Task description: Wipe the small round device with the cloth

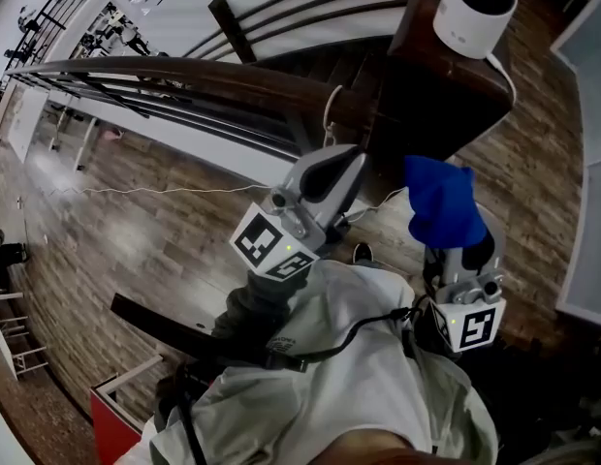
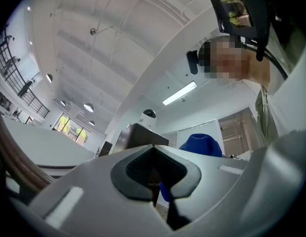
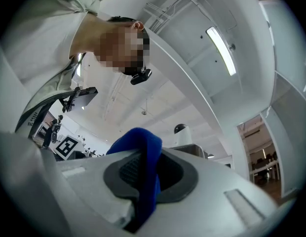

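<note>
Small round device (image 1: 473, 8) at the upper right of the head view, white with a dark top, standing on a dark post (image 1: 431, 85); upper edge cut off by the frame. Tiny in both gripper views, just above the jaws, detail too small to make out. Well below it, right of centre, a blue cloth (image 1: 443, 204), bunched and upright, clamped in the right gripper (image 3: 143, 181) and covering the jaw tips in the head view. In the right gripper view, both pads pressed on the fold of cloth. Left gripper (image 1: 334, 168) at the centre, apart from the cloth, jaws drawn to a mere slit with nothing between. Curved rail (image 1: 184, 74) across the upper left, joining the post. Wood floor (image 1: 136, 231) below, with a thin white cable (image 1: 165, 190) trailing over it. Pale shirt (image 1: 359, 386) filling the bottom centre, hiding the floor there. Red box (image 1: 111, 424) at the lower left, cut off.
</note>
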A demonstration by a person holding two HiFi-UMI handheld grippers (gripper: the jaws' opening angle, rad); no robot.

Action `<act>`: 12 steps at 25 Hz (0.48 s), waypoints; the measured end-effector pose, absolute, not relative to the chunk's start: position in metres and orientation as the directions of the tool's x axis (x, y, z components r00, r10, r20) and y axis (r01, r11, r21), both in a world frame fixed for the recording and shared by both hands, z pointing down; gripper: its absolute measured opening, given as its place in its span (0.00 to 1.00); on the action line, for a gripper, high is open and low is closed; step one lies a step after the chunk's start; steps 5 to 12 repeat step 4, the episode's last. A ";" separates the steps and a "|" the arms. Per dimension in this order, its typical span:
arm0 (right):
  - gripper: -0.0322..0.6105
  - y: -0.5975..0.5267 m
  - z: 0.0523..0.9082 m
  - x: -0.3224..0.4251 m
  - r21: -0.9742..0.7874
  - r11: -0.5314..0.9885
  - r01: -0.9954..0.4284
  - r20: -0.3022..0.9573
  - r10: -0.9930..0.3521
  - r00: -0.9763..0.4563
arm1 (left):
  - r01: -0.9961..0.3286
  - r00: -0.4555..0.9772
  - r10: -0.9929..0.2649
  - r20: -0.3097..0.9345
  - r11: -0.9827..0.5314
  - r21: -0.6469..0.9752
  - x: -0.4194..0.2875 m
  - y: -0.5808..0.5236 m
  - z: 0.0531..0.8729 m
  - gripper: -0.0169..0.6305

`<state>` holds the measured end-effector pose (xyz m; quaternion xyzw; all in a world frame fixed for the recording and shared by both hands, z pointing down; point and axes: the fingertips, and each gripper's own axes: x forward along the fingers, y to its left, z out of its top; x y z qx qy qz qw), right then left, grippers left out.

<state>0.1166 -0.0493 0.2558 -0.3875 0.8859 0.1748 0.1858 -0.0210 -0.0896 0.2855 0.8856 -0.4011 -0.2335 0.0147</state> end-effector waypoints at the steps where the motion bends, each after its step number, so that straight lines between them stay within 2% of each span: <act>1: 0.09 -0.050 0.256 0.117 0.170 0.641 -0.748 -0.466 -0.617 -0.634 | -0.706 0.567 -0.718 -0.404 -0.676 0.209 -0.020 -0.090 0.285 0.03; 12: 0.09 -0.053 0.257 0.118 0.188 0.646 -0.740 -0.472 -0.601 -0.645 | -0.715 0.560 -0.719 -0.411 -0.671 0.198 -0.020 -0.093 0.283 0.03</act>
